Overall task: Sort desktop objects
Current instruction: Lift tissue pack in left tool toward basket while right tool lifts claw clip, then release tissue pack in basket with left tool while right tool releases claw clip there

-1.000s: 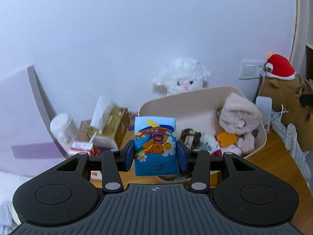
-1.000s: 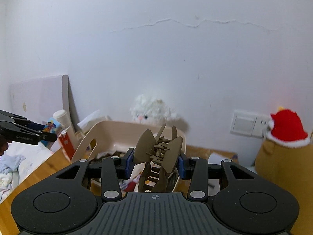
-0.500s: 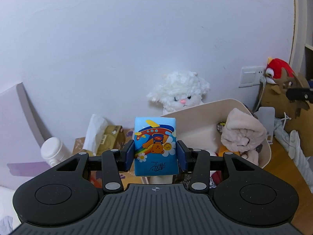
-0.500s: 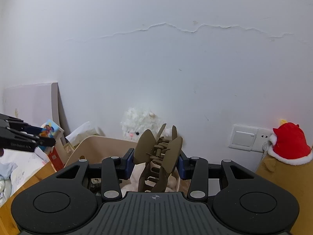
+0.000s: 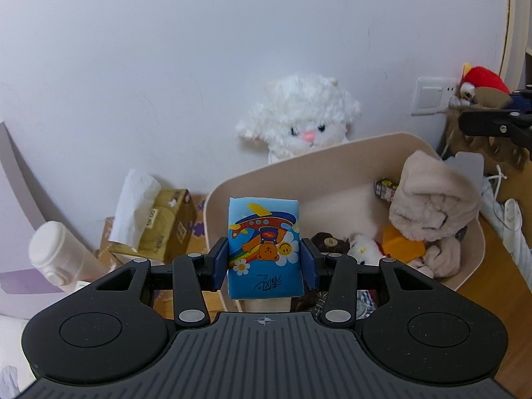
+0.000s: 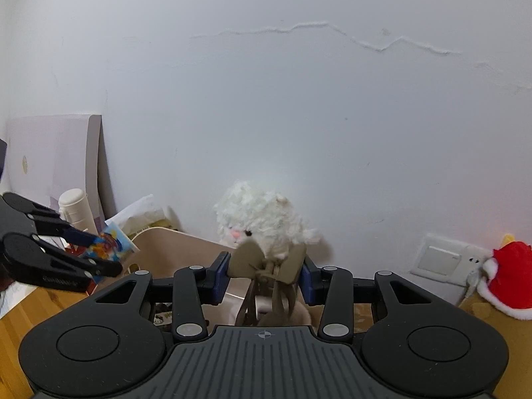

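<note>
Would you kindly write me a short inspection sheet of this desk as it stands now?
Surface: wooden desk, bare wood at the right edge.
Job's things: blue cartoon tissue pack and brown hair claw clip, both held; beige storage bin already holds a beige plush garment, an orange item and small toys.
Clutter: tissue box, white bottle, white plush cat behind the bin.
Grippers: left gripper shut on the tissue pack; right gripper shut on the clip, its jaws having just closed further.
Cables: white cords right of the bin.
Surroundings: white cracked wall, wall socket, red-hatted plush.
</note>
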`<action>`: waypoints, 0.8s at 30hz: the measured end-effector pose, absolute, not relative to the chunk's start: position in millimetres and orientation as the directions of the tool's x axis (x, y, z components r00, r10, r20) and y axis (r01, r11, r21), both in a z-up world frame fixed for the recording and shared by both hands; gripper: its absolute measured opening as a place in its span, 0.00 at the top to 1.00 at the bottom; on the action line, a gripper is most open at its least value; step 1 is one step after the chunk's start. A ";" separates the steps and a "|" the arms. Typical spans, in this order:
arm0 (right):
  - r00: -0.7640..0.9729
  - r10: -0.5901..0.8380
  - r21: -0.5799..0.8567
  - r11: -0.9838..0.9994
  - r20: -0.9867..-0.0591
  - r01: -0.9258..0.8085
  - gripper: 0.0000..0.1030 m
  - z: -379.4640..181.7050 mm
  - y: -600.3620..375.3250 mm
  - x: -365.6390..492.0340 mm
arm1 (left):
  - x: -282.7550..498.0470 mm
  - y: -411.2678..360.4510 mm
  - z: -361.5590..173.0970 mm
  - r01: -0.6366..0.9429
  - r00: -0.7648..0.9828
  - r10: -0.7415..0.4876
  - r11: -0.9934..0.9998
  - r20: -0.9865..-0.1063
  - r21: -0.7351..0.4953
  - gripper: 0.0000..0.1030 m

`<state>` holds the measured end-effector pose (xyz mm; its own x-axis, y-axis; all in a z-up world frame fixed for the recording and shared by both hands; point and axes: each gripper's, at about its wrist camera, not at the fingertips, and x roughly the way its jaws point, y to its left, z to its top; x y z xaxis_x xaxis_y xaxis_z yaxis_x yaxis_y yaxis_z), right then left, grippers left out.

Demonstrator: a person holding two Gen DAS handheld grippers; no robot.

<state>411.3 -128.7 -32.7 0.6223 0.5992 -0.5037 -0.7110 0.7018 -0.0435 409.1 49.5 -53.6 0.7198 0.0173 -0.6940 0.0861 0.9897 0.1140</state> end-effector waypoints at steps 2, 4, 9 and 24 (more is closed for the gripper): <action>0.613 0.595 -0.033 0.703 -0.520 -0.710 0.65 -40.2 -120.6 414.8 | 415.7 48.0 -61.4 0.088 0.710 0.013 0.990 -0.704 0.108 0.56; 0.601 0.587 -0.017 0.708 -0.542 -0.706 0.65 -49.6 -110.9 420.6 | 422.0 47.0 -69.8 0.087 0.696 0.014 0.991 -0.718 0.104 0.56; 0.584 0.569 -0.022 0.705 -0.579 -0.708 0.65 -69.2 -86.2 429.1 | 435.5 43.4 -85.0 0.094 0.665 0.003 0.992 -0.747 0.088 0.56; 0.543 0.497 -0.092 0.675 -0.677 -0.732 0.30 -100.9 -56.4 443.6 | 453.1 37.9 -105.2 0.104 0.581 -0.027 0.994 -0.814 0.042 0.37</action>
